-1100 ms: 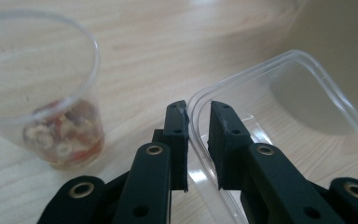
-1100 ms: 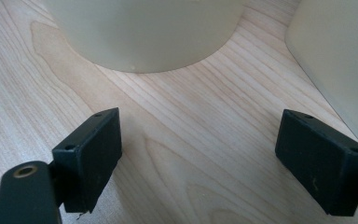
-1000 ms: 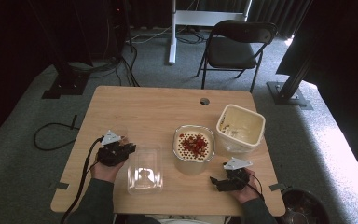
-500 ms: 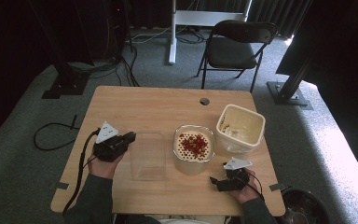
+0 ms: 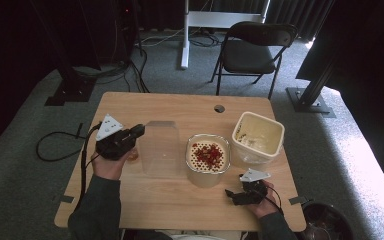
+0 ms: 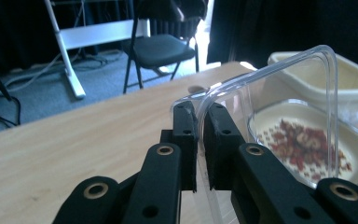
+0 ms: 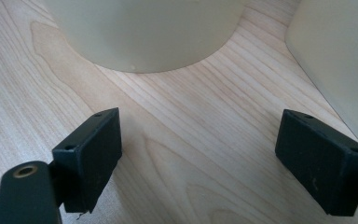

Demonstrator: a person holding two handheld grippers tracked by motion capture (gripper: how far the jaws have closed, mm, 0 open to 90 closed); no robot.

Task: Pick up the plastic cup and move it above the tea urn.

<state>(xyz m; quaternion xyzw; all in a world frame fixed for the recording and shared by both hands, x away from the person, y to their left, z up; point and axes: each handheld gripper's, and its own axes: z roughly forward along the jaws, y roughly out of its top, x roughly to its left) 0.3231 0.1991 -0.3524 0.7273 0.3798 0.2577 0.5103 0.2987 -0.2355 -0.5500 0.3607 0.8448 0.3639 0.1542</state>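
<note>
Light wooden table held two tubs: an empty cream square plastic tub at 3 o'clock and a cream round-cornered tub of red-brown bits at centre. Clear plastic lid was lifted off the table at 9 o'clock of the filled tub, rim pinched between the closed jaws of the left gripper. Right gripper rested at 5 o'clock, jaws wide apart, holding nothing. Step looked like lid carry; next move likely needs the lid levelled and aligned over the filled tub.

Overhead view, two close claw-mounted views
</note>
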